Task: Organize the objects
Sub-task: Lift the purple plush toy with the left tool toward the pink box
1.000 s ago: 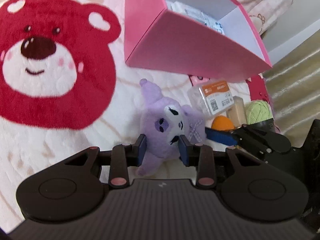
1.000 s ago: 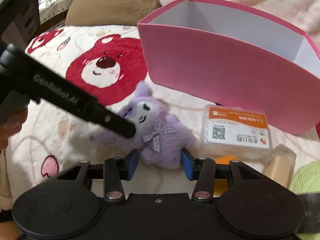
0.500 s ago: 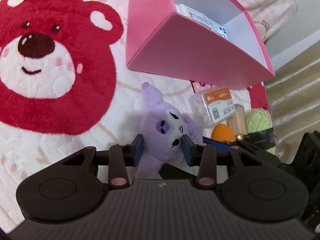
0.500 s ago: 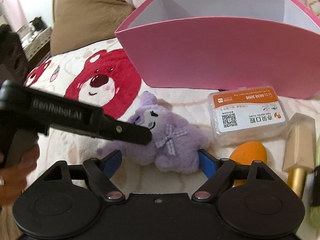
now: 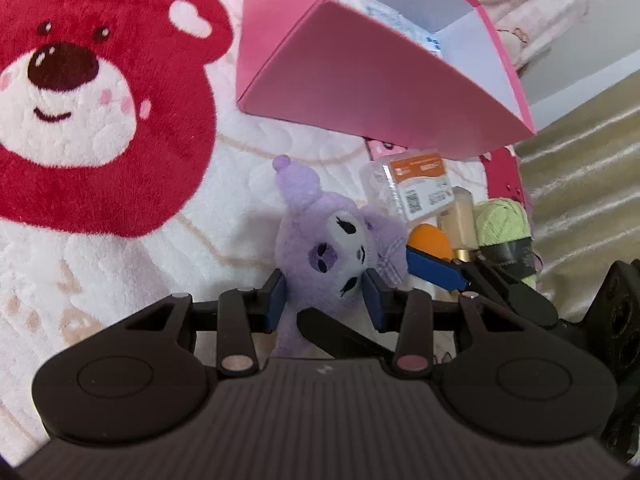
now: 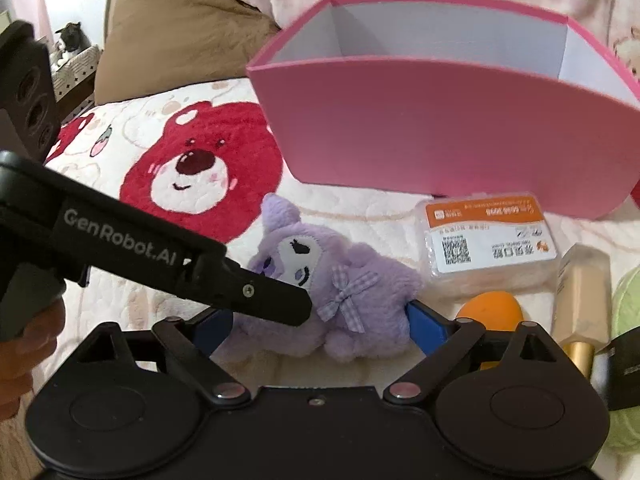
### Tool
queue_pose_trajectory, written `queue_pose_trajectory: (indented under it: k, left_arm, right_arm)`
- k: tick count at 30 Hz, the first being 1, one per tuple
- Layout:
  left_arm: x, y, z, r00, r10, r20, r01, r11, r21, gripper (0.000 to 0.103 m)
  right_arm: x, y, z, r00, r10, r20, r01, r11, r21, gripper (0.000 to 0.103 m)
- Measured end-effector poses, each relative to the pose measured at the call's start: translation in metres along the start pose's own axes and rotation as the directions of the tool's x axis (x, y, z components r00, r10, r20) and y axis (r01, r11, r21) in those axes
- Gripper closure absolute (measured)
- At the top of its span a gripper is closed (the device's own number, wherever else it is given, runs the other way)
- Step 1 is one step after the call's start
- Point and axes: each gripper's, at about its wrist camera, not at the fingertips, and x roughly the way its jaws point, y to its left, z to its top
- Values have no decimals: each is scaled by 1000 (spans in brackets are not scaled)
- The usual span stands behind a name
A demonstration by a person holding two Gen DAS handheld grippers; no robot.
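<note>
Left wrist view: left gripper (image 5: 324, 296) fingers clamped on purple plush (image 5: 328, 248); right gripper (image 6: 320, 326) fingers spread wide, just opened, flanking plush without contact, before pink box (image 6: 420, 136).

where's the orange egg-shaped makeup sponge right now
In the right wrist view the orange egg-shaped makeup sponge lies low right on the blanket, between the purple plush toy and beige bottle.

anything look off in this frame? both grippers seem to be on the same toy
Yes. The left gripper pinches the purple plush at its head, while the right gripper, jaws just opened wide, straddles its body without gripping. The plush lies on its side outside the pink box.
</note>
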Motion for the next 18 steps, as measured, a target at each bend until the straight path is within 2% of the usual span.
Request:
queue_pose_trajectory:
  k: [7,15,18]
  left_arm:
    - [-31,-23,-3,998,-41,43,37,995,91,64]
    - [-75,-70,7,991,-76,113,47,969,241,64]
    - [-90,-86,19,987,-72,145,33,967,254,64]
  right_arm:
    - [-36,11,4,996,-26,87,28,999,-18,8]
    - [-89,21,24,981,-58,185,77,992,-96,8]
    - [-106,13,41,980,-29,197,44,996,-75,8]
